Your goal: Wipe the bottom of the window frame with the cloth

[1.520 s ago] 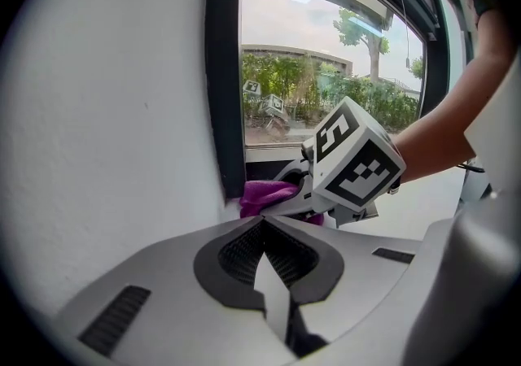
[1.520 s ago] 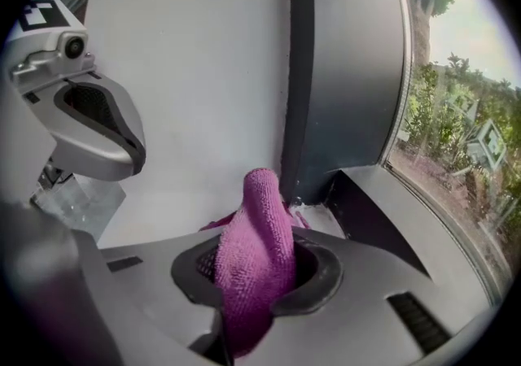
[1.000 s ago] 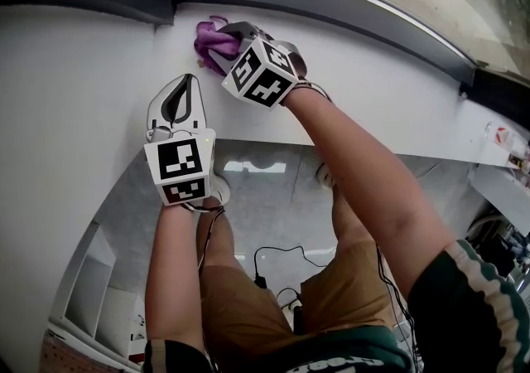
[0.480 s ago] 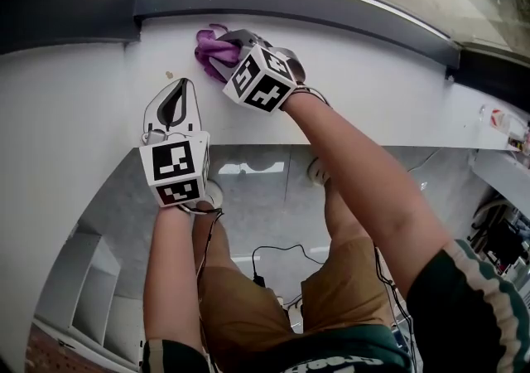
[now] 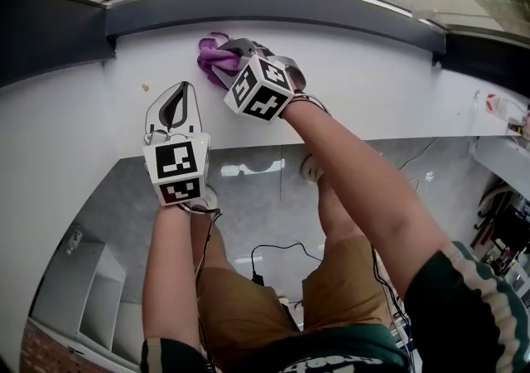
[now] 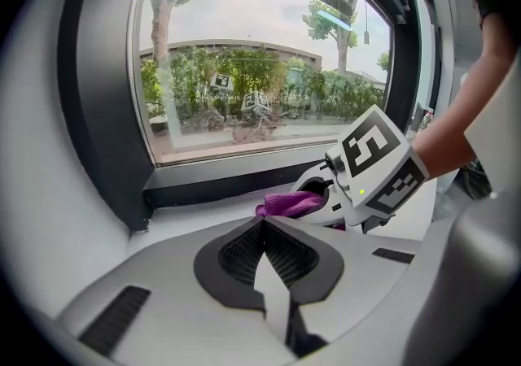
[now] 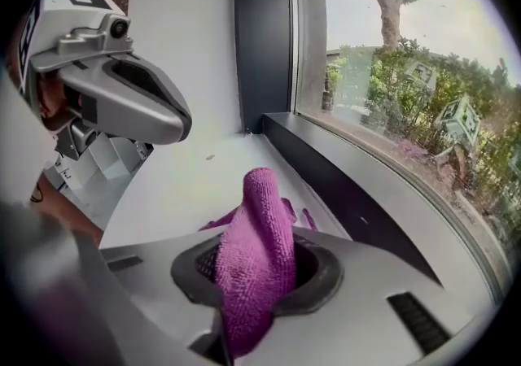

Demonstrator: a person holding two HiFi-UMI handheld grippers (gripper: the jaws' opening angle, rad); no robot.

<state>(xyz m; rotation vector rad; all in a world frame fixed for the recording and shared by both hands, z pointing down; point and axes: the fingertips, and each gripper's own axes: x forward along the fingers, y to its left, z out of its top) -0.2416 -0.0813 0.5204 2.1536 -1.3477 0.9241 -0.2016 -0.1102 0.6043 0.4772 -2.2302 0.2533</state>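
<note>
A purple cloth (image 5: 210, 54) lies bunched on the white sill (image 5: 373, 89), just below the dark bottom rail of the window frame (image 5: 273, 5). My right gripper (image 5: 227, 56) is shut on it. In the right gripper view the cloth (image 7: 259, 226) stands up out of the closed jaws of my right gripper (image 7: 256, 279), next to the dark rail (image 7: 342, 193). My left gripper (image 5: 183, 89) rests on the sill to the left of the cloth and nearer to me, shut with nothing in it. In the left gripper view, its tips (image 6: 262, 228) meet, and the cloth (image 6: 289, 203) shows beyond them.
The dark frame's upright corner (image 5: 91, 31) is at the far left of the sill. A small brown speck (image 5: 146, 87) lies on the sill left of the left gripper. The sill's front edge (image 5: 348, 138) drops to the floor, where cables (image 5: 273, 251) lie.
My right gripper has slid the cloth to the right along the sill, away from the frame's left corner. The left gripper moved the same way and stayed shut.
</note>
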